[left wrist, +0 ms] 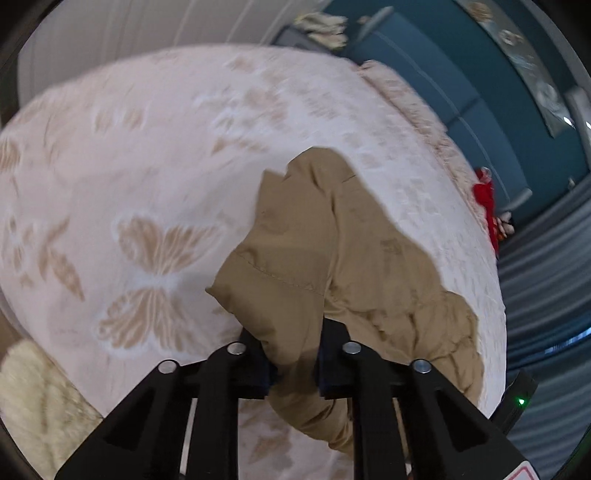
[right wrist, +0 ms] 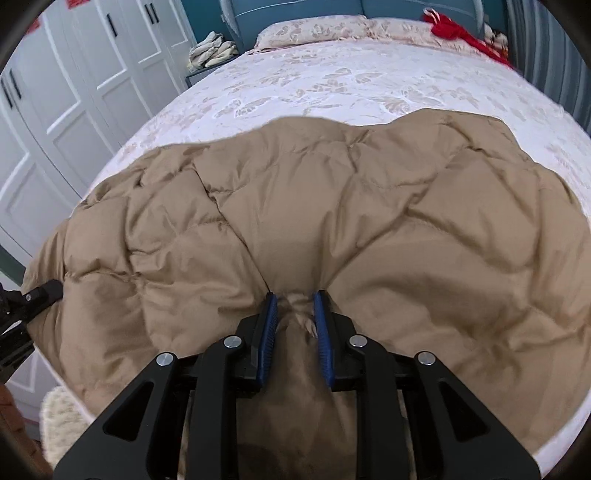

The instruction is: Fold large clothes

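Note:
A large tan quilted down coat (right wrist: pixel 332 206) lies spread over the near part of a bed with a pink butterfly-patterned cover (right wrist: pixel 332 81). My right gripper (right wrist: pixel 295 299) is shut on a bunched fold of the coat's near edge, with a bit of fur trim between the blue pads (right wrist: pixel 322 325). My left gripper (left wrist: pixel 293 350) is shut on a puffy end of the coat (left wrist: pixel 332 240) and holds it above the bedcover (left wrist: pixel 129 166). The left gripper also shows at the left edge of the right wrist view (right wrist: pixel 33 295), at the coat's left end.
White wardrobe doors (right wrist: pixel 74 92) stand left of the bed. A blue headboard (right wrist: pixel 332 11) and pillows (right wrist: pixel 314 31) lie at the far end, with a red item (right wrist: pixel 458 31) at the right corner. A nightstand holds folded cloths (right wrist: pixel 210 51). A cream fluffy rug (left wrist: pixel 33 398) lies on the floor.

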### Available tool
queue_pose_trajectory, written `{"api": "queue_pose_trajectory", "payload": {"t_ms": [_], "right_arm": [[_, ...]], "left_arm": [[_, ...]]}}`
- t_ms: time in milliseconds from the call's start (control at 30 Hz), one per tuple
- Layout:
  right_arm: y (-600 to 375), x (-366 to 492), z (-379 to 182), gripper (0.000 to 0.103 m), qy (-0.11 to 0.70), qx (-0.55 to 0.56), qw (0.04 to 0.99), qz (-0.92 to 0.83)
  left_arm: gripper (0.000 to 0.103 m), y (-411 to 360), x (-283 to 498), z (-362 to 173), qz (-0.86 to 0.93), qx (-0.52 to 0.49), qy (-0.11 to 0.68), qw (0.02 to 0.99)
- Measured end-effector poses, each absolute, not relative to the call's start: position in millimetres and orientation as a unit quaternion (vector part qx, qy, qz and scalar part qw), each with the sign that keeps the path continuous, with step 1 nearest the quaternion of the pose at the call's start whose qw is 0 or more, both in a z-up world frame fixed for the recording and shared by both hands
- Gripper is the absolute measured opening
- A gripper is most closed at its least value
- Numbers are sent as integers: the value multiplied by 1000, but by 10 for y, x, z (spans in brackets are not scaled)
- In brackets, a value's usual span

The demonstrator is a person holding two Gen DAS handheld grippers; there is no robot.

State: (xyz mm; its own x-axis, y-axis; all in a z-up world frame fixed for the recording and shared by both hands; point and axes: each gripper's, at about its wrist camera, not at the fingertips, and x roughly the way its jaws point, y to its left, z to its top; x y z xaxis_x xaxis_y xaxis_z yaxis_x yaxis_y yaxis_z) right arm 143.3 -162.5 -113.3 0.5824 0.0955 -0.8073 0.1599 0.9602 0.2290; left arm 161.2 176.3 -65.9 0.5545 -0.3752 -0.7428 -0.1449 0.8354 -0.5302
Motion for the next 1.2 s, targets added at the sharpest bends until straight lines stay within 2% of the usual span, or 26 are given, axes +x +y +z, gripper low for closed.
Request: {"api": "queue_pose_trajectory", "payload": {"t_ms": [100,133,167,300,633,767,900,1067,1200], "right_arm": [[-1807,1174,-954,19,453,179,873,-11],[-1843,1094,-922,16,452,186,872,-12],[-1873,992,-885,9,453,192,871,-10],[-1782,738,-838,0,465,193,864,18],[-1024,938,-1305,0,523,235,812,113],[-866,1134,-1453,0,528,245,803,127],[-970,1137,-1338,0,546,259,787,127],[-1655,679,-811,0,518,223,823,70],[-2298,319,-657,0,504,219,836,-13]], "left_arm": [[10,1736,1576,-466,-85,-272,450,846],[10,1730,1565,-416,-88,-268,447,849],[9,1720,1541,-357,-91,-261,443,853],[9,1766,1452,-245,-90,-254,436,858],[7,1997,1097,321,-97,-242,397,880],[7,1608,992,514,-148,-203,390,886],[7,1096,923,582,-208,-151,384,887],[6,468,856,462,-267,-105,405,868],[6,72,768,218,-298,-78,432,848]]}}
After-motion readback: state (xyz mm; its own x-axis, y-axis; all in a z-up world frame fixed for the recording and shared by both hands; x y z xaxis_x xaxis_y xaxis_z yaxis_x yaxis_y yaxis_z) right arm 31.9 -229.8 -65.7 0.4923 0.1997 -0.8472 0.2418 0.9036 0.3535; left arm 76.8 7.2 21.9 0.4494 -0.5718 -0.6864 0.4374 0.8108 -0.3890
